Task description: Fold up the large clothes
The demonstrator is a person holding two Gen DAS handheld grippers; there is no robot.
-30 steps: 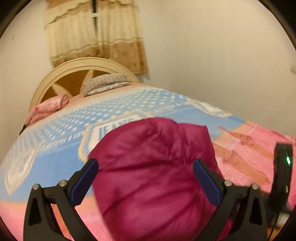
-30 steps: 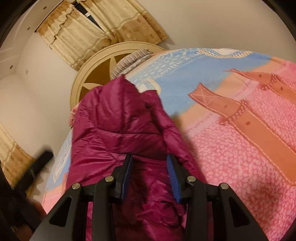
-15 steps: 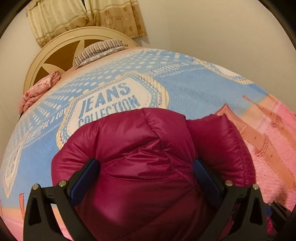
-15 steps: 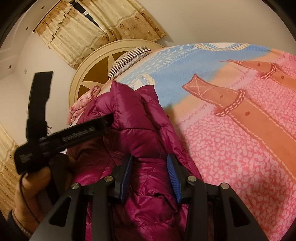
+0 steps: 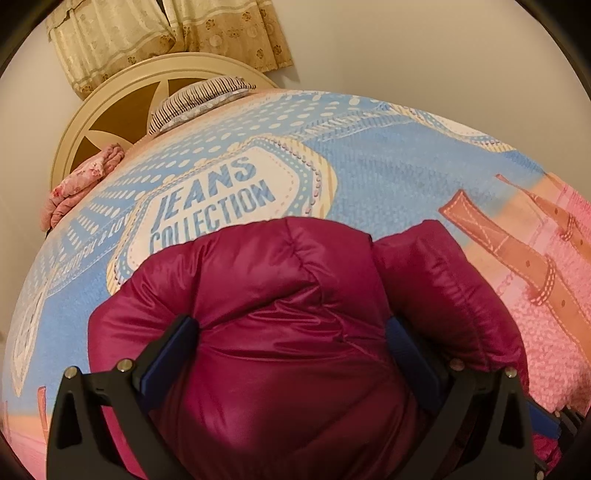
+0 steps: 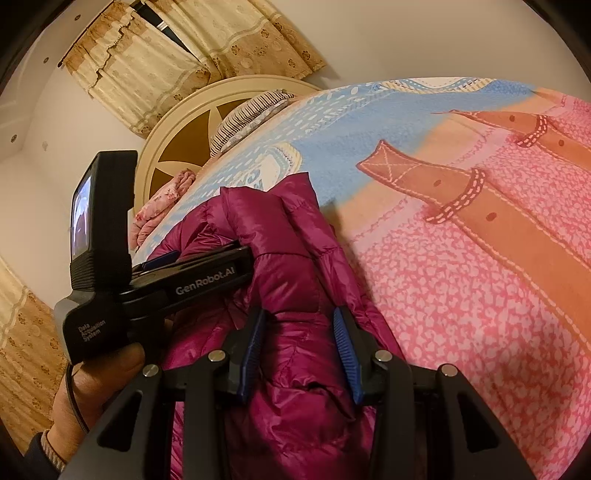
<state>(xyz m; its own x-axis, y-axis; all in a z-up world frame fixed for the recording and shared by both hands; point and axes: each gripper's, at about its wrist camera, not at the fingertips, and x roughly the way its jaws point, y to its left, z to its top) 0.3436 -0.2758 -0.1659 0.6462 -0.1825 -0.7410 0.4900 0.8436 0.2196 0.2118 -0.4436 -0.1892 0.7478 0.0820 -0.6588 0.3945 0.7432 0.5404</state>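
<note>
We see a magenta puffer jacket bunched up on the bed, lying on a blanket printed with "JEANS COLLECTION" lettering in blue and with orange belt straps on pink toward 3 o'clock. In the left wrist view the jacket fills the lower middle of the frame, from about 9 o'clock round through 6 to 4 o'clock.

Our left gripper stands with its blue-padded fingers spread wide, and the jacket's padded bulk swells up between them; the fabric lies against both pads, but we cannot tell whether they actually press on it. From the right wrist view we see this same gripper body at 9 o'clock, held in a hand, its fingers reaching into the jacket's folds.

Our right gripper has its jaws partly closed, pinching a ridge of the quilted jacket between its ribbed blue pads.

At the far end, toward 11 o'clock, a round cream headboard rises behind a striped pillow, with a pink floral bundle of cloth beside it. Beige patterned curtains hang on the wall above.
</note>
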